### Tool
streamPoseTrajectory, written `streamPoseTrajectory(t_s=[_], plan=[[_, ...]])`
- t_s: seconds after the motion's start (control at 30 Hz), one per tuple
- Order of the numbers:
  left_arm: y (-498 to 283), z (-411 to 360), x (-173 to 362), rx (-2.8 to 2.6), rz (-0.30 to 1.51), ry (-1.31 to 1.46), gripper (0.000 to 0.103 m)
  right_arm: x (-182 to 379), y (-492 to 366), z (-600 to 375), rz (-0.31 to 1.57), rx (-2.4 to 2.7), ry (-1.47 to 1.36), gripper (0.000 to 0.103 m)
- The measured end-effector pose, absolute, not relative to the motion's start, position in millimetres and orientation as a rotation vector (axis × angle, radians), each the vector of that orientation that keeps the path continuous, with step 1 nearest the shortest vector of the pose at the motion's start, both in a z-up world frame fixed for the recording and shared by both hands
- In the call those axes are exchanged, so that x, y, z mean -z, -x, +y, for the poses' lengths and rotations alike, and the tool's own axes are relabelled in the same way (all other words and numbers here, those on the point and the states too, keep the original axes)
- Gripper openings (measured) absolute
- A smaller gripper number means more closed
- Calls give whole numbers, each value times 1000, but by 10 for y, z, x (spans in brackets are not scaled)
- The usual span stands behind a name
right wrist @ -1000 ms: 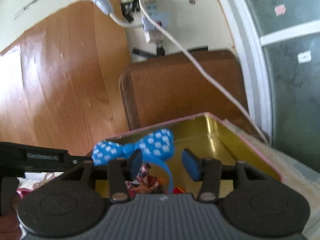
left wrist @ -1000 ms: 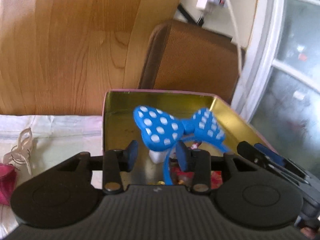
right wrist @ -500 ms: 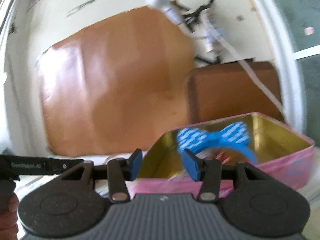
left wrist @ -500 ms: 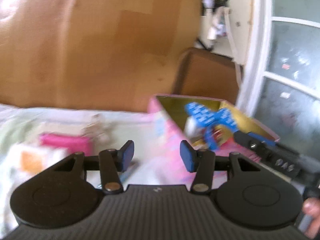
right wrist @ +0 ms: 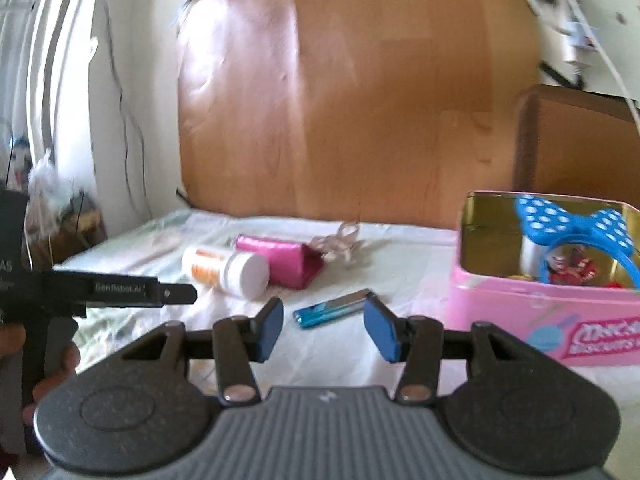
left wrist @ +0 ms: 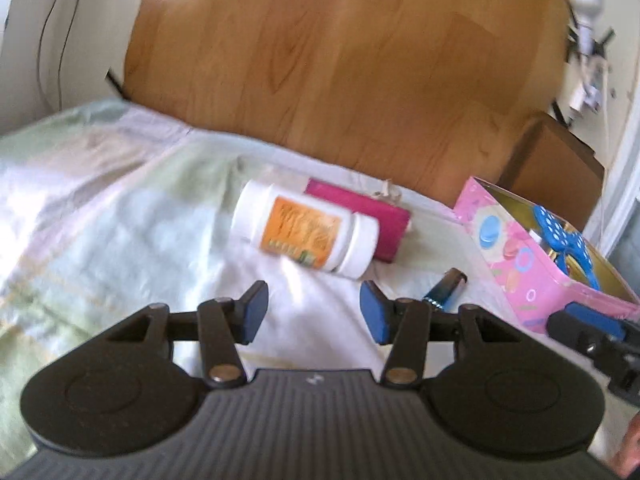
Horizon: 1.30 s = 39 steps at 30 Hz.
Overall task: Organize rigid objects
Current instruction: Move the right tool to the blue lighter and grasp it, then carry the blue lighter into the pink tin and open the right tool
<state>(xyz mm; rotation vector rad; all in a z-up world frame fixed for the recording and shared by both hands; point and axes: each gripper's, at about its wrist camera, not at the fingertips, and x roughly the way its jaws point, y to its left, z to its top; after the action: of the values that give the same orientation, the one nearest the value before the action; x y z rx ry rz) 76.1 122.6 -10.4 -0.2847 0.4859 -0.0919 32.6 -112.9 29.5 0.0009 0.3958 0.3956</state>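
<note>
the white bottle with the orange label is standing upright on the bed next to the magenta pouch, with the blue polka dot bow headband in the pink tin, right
Not quite. The white bottle with the orange label is lying on its side, not upright, as the right wrist view shows. The rest holds: it is on the bed beside the magenta pouch, and the blue polka dot bow headband sits in the pink tin.
</note>
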Motion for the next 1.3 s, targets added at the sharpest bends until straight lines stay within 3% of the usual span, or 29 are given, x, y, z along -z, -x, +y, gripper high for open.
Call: streamPoseTrajectory(t_s=[0.1,0.2,0.43,0.5,0.53,0.6,0.63,0.8,1.17,1.23,1.27,1.3], plan=[[-714,1260,90,105,466,297,53,-277,-538,-1003,454,-401,35,47],[-663,1229,91,111,450,280,53,-218,-855,-863,550,-385,57,55],[-628,1148,97,118,426,227,54,-66,-1484,-689,702,-363,15,59],[-623,1148,98,118,425,225,54,2,-1581,-634,705,-347,38,53],[-622,1154,101,119,426,227,54,16,-1585,-614,691,-340,68,41],[-628,1167,105,121,431,235,54,16,-1519,-628,675,-359,102,27],[-633,1174,106,126,435,239,54,8,-1476,-673,680,-379,94,25],[-659,1126,107,173,464,227,54,26,-1060,-994,686,-450,8,25],[-971,508,132,464,770,432,54,81,-613,-1558,701,-572,-396,25],[-1031,430,149,469,791,462,49,76,-580,-1601,681,-591,-414,25],[-1051,376,135,458,795,455,34,64,-564,-1619,670,-590,-415,25],[-1068,328,126,456,791,442,33,40,-546,-1644,655,-575,-400,25]])
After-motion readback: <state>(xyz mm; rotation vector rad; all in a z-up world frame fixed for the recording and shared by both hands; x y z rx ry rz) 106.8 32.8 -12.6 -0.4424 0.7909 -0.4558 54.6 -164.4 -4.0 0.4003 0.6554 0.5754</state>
